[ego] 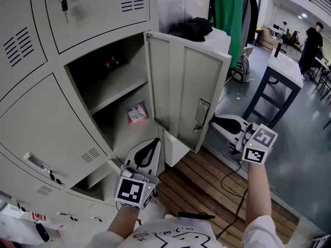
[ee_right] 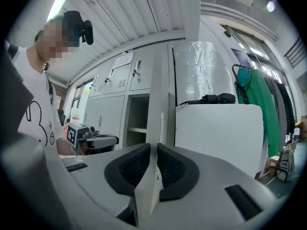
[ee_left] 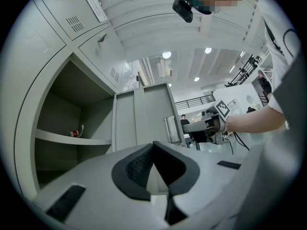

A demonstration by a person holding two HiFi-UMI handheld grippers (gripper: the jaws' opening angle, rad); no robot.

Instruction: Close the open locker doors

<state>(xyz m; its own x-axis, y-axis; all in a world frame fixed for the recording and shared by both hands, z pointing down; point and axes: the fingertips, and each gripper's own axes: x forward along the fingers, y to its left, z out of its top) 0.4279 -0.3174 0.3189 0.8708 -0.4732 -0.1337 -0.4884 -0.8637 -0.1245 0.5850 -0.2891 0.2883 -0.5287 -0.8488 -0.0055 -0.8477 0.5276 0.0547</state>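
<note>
My right gripper (ee_right: 154, 147) is clamped on the free edge of the open locker door (ego: 186, 87). Its own view shows the door edge-on, running up to 12 o'clock from between the two pads, both pressed to the metal. My left gripper (ee_left: 153, 145) has its jaws together at the tips with nothing in them, and it faces the open compartment and the door's inner side.

Only the head view shows how the door stands. It is swung well out from the cabinet front, hinged on its 9 o'clock side. My right gripper comes in at its 4 o'clock near the latch, and my left is below it at 7 o'clock. Only there do I see the pink packet (ego: 137, 112) below the shelf (ego: 119, 87), the keys (ego: 63, 4) hanging at 11 o'clock and the table (ego: 282, 71) at 3 o'clock.

The left gripper view misses the packet. It does show the small red thing (ee_left: 74, 133) on the shelf at 9 o'clock and the right gripper at the door's edge at 3 o'clock. The right gripper view, unlike the left one, takes in the black garment (ee_right: 211, 98) on top of the white cabinet (ee_right: 218, 138) at 2 o'clock, with the green coat (ee_right: 254, 95) at 3 o'clock.

Counted: two grippers, one door plainly open, one shelf, two things inside, one bunch of keys, and at least three closed doors (ego: 46, 123) round the opening. Below the open door a paler panel (ego: 175, 148) also stands out; whether it is a second open door I cannot tell.
</note>
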